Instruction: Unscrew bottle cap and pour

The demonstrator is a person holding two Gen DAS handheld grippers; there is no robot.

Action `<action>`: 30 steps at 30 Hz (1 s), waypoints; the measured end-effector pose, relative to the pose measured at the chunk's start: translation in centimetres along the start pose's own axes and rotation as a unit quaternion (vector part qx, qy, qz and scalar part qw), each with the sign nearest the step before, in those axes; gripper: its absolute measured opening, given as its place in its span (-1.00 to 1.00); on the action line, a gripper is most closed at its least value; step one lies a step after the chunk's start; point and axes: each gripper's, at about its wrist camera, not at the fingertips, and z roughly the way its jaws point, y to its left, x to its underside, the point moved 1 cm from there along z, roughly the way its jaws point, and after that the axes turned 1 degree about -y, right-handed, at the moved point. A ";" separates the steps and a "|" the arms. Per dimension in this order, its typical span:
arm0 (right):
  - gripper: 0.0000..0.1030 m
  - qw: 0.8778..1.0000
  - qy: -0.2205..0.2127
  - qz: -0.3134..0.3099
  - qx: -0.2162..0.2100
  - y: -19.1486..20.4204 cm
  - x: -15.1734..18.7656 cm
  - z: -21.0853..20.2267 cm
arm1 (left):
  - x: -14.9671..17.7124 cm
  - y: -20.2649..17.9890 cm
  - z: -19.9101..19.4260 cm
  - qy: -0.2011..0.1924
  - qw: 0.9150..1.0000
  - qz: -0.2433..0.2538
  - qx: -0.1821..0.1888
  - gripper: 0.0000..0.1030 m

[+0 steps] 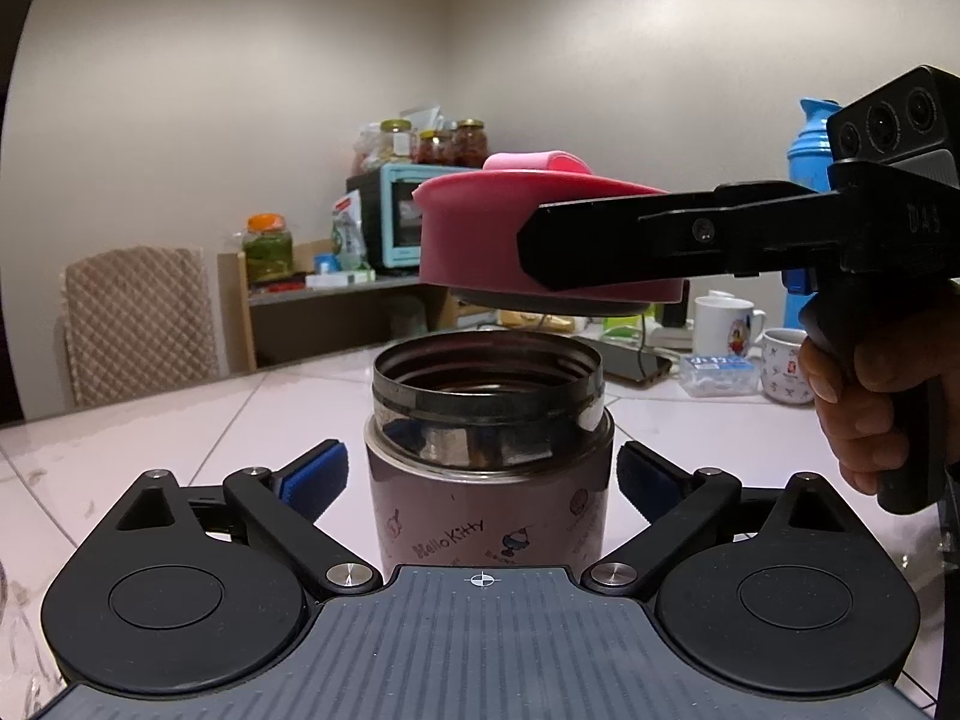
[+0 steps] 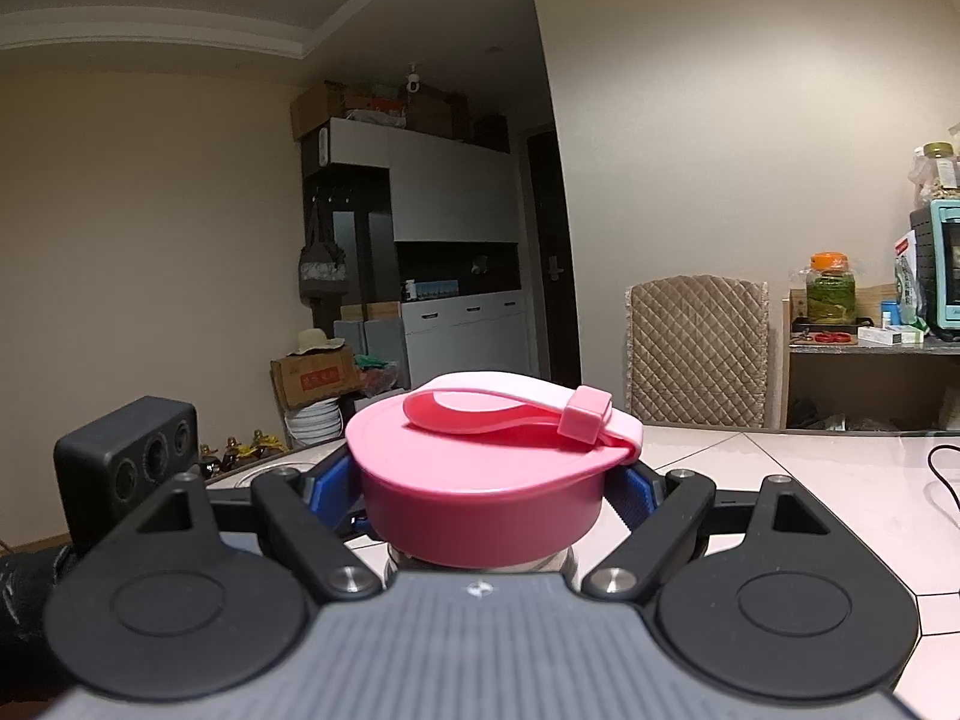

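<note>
A pink Hello Kitty flask (image 1: 489, 516) with an open steel threaded mouth (image 1: 486, 381) stands upright on the white tiled table. My left gripper (image 1: 483, 477) is around its body, blue pads just apart from its sides. My right gripper (image 2: 483, 498) is shut on the pink cap (image 2: 486, 504), which has a pink strap loop on top. In the left wrist view the cap (image 1: 474, 234) hangs a little above the flask's mouth, off the threads, with the right gripper's fingers (image 1: 630, 240) coming in from the right.
Two white mugs (image 1: 726, 324) and a small plastic box (image 1: 717, 372) stand at the table's right. A quilted chair (image 1: 141, 324) is behind the table at left. A shelf with a teal oven (image 1: 399, 213) and jars stands behind. A cable (image 2: 942, 480) lies at right.
</note>
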 end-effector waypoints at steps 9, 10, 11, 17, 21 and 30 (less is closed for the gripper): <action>0.65 1.000 -0.011 0.007 0.013 0.2 -0.1 -0.2 | 0.3 0.5 -1.6 0.001 1.000 -0.010 -0.019 1.00; 0.65 1.000 -0.011 0.007 0.013 0.2 -0.1 -0.2 | 0.5 0.5 -2.0 0.001 1.000 -0.011 -0.021 1.00; 0.65 1.000 -0.012 0.008 0.014 0.2 -0.1 -0.3 | 0.6 0.4 -2.5 0.000 1.000 -0.012 -0.023 1.00; 0.65 1.000 -0.013 0.009 0.025 0.2 -0.1 -0.4 | 1.1 -0.1 -4.4 0.002 0.999 -0.010 -0.044 1.00; 0.65 0.999 -0.017 0.012 0.028 0.1 -0.2 -0.6 | 0.9 0.3 -4.8 0.008 0.998 -0.008 -0.057 1.00; 0.65 0.999 -0.023 0.009 0.039 0.0 -0.4 -1.2 | 0.2 0.3 -5.1 0.013 0.996 -0.022 -0.087 1.00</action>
